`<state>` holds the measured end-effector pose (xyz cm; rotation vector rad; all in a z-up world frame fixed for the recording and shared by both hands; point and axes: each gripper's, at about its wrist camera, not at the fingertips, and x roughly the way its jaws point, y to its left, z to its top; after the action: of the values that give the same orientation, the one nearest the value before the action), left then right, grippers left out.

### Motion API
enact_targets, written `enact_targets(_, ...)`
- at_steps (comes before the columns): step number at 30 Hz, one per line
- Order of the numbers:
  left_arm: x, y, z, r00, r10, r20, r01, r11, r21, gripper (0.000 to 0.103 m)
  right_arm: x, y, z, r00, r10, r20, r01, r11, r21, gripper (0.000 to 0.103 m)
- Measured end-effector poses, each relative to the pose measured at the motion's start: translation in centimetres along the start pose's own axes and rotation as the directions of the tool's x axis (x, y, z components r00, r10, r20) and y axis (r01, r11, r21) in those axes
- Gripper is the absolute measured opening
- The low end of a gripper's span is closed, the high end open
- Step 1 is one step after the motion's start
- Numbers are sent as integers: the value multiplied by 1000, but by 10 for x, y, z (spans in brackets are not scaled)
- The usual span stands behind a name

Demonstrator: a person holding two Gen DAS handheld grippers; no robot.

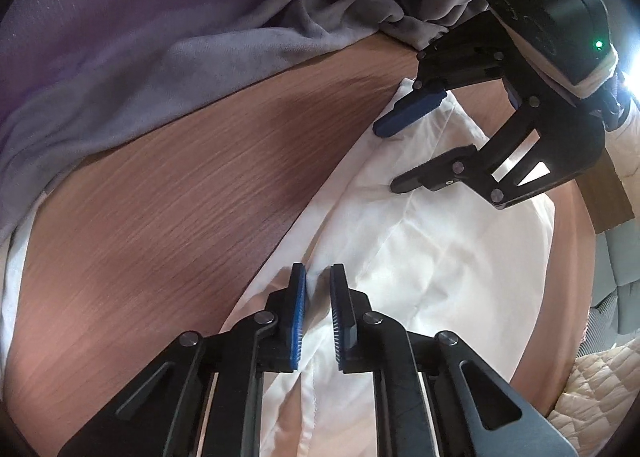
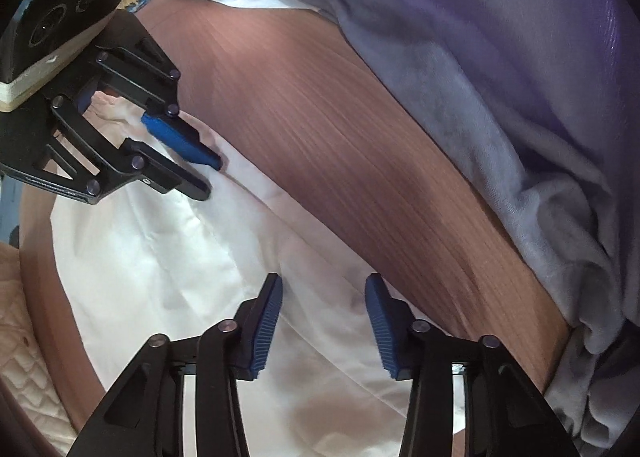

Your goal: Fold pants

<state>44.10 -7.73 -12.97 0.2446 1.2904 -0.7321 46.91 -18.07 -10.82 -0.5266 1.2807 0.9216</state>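
Note:
White pants [image 1: 420,257] lie flat on a wooden table [image 1: 160,217], their long edge running along the bare wood. My left gripper [image 1: 318,271] points down at that edge and is shut on a raised ridge of the white fabric. In the right wrist view the left gripper [image 2: 212,179] shows at upper left, its tips close together on the pants [image 2: 160,257]. My right gripper [image 2: 324,281] hangs over the same edge further along, open, with the cloth lying between its blue pads [image 2: 264,329] and untouched by them. From the left wrist view the right gripper [image 1: 387,158] stands spread above the cloth.
A purple-grey blanket [image 1: 140,37] is bunched along the far side of the table [image 2: 320,117], also seen as the blanket [image 2: 500,57] at right. Cream quilted fabric [image 1: 592,385] lies past the near table edge. A strip of bare wood separates pants and blanket.

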Motion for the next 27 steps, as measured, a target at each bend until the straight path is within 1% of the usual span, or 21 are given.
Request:
enact_targets(2,0,0,-1,1000,-3,-1,3,1000,-7,9,4,-1,-1,1000,-1,-10,1,1000,4,41)
enact_targets(3,0,0,-1,1000,-5,0,5,1000,-10,8,5,-3,-1,1000,-2,-12,2,1000,5,39)
enact_targets(4,0,0,-2,1000,-3,3,3,1000,-13,7,5,-3,-2,1000,-7,-14,7,1000,6,35)
enact_targets(5,0,0,-2,1000,-3,7,3,1000,-14,7,5,-2,-3,1000,-14,-10,14,1000,5,26)
enact_targets(7,-3,-2,-4,1000,-4,12,4,1000,-14,5,2,-3,-6,1000,-12,-6,12,1000,11,13)
enact_targets(10,-7,-5,-6,1000,3,22,-3,1000,-9,4,-2,4,-11,1000,-29,7,29,1000,8,8)
enact_targets(13,-14,-9,-8,999,11,40,-11,1000,-3,3,-11,12,-20,998,-53,25,53,999,1,5)
enact_targets(15,-21,-11,-9,999,2,52,-2,1000,0,3,-19,13,-23,996,-72,46,73,997,-1,5)
enact_targets(17,-28,-11,-8,997,5,75,-5,1000,2,3,-33,11,-27,992,-94,82,93,996,5,5)
enact_targets(20,-37,-5,-5,995,24,95,-22,1000,-19,3,-48,17,-23,985,-124,120,124,992,9,5)
enact_targets(22,-36,2,-1,994,46,97,-42,998,-42,3,-54,15,-24,981,-140,134,140,990,13,5)
enact_targets(24,-30,10,2,995,49,82,-43,996,-72,3,-58,8,-17,979,-148,137,146,989,24,5)
enact_targets(27,-20,15,1,997,54,62,-48,995,-87,3,-46,4,-16,982,-152,116,150,988,31,5)
